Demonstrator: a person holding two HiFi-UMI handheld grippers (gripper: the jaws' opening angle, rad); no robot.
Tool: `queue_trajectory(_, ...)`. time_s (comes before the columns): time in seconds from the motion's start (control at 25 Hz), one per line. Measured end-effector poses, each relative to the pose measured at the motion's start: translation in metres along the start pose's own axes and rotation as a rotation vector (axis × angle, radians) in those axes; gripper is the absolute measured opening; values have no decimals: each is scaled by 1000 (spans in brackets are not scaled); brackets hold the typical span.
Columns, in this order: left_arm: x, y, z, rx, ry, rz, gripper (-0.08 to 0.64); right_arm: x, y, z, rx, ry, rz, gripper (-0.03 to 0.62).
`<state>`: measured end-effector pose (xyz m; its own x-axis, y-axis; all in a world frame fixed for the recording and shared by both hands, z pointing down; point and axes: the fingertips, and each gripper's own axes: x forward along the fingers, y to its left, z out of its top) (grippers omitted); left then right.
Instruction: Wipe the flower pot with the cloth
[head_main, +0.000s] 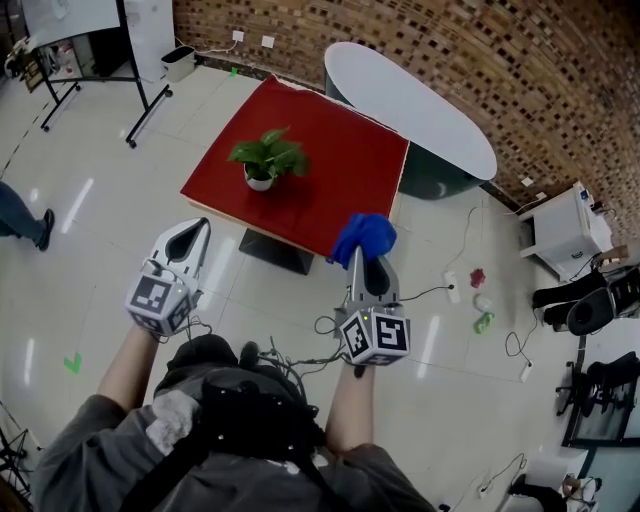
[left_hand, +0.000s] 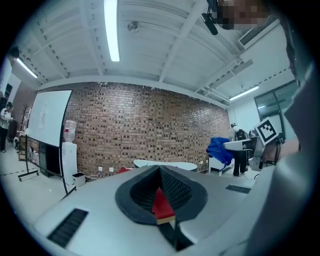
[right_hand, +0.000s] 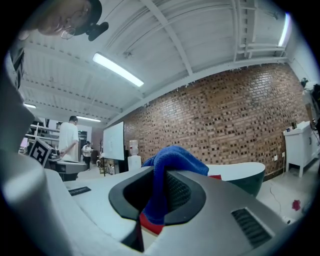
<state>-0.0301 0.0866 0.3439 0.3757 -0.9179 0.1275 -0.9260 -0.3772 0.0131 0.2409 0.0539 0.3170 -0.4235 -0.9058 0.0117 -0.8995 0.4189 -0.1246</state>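
A green plant in a small white flower pot (head_main: 259, 180) stands on the red table (head_main: 330, 170) ahead of me. My right gripper (head_main: 362, 254) hangs in the air just short of the table's near corner, shut on a blue cloth (head_main: 364, 238) that bunches up over its tips; the same blue cloth (right_hand: 167, 170) fills the jaws in the right gripper view. My left gripper (head_main: 193, 230) is held over the floor to the left of the table, shut with nothing in it. In the left gripper view the left gripper (left_hand: 161, 192) shows its pads together, with the blue cloth (left_hand: 220, 149) off to the right.
A long white oval table (head_main: 410, 95) on a dark green base stands behind the red table by the brick wall. A whiteboard stand (head_main: 85, 50) is at the far left. Cables and small objects (head_main: 480, 300) lie on the floor to the right. A white cabinet (head_main: 570, 230) stands at right.
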Motion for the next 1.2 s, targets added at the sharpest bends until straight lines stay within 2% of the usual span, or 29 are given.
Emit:
queue_trajectory(0.12, 8, 14, 3, 2, -15, 8, 9, 16, 4, -6, 3, 11, 18, 57)
queue_trajectory(0.24, 18, 37, -12, -10, -11, 11, 9, 36, 15, -19, -2, 27, 24, 57)
queue_trajectory(0.4, 56, 60, -26, 28, -15, -28, 9, 70, 18, -34, -5, 53, 20, 56)
queue_trajectory(0.52, 97, 73, -36, 41, -4, -65, 49, 103, 9, -46, -4, 89, 6, 57)
queue_trajectory(0.64, 139, 83, -56, 41, 11, -115, 55, 142, -6, -62, 13, 126, -8, 57)
queue_trajectory(0.76, 180, 94, -77, 50, 45, -167, 138, 183, -13, -80, 11, 167, -8, 57)
queue_trajectory(0.88, 213, 115, -107, 62, 112, -190, 177, 222, -6, -101, 17, 215, 5, 57)
queue_trajectory(0.96, 237, 131, -129, 63, 155, -194, 241, 250, 1, -120, 50, 248, 37, 57)
queue_trajectory(1.08, 270, 147, -156, 81, 199, -200, 374, 283, 8, -159, 129, 347, 89, 57)
queue_trajectory(1.2, 292, 150, -175, 105, 228, -232, 403, 302, 14, -199, 204, 457, 114, 57)
